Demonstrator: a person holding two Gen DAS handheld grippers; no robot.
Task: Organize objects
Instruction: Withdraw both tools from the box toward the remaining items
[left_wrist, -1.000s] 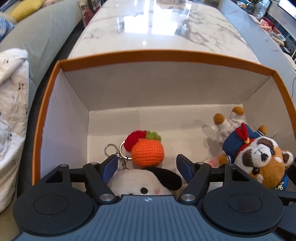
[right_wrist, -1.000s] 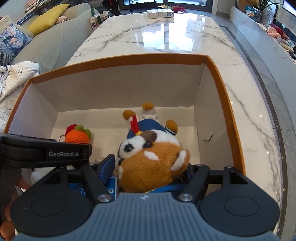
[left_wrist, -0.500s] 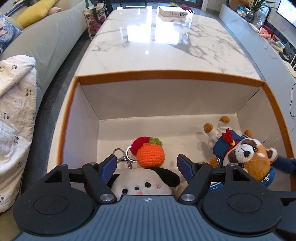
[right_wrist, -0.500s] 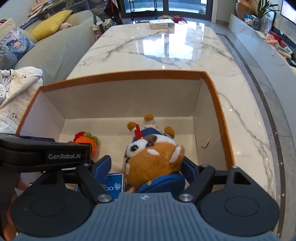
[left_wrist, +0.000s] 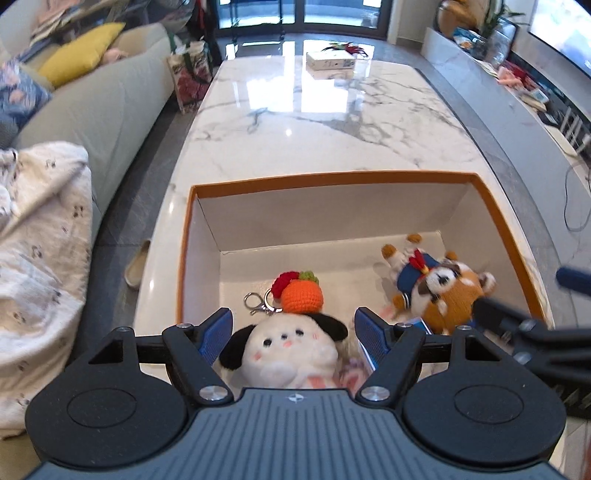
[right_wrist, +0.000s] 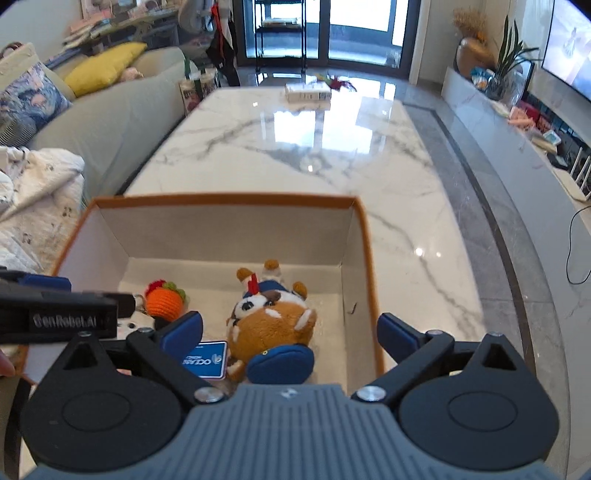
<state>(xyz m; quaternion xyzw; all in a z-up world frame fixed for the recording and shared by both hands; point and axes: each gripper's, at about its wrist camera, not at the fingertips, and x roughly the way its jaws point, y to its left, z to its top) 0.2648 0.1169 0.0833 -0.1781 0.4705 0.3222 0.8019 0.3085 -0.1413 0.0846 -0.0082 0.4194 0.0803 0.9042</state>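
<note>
Release step: both plush toys set down in the orange-rimmed box (left_wrist: 186, 236).
Left claw (left_wrist: 293, 328) opening, white dog plush (left_wrist: 288, 349) between pads, untouched. Right claw (right_wrist: 290, 332) opening wide above the red panda plush (right_wrist: 275, 321), nothing gripped. Next item must be located. Marble worktop (right_wrist: 295, 147) otherwise nearly bare; sofa (right_wrist: 110, 110) alongside.

White dog plush (left_wrist: 284, 350), orange crochet keychain (left_wrist: 301, 295), red-panda plush (right_wrist: 271, 321) lying inside orange-rimmed box (left_wrist: 332, 178).
</note>
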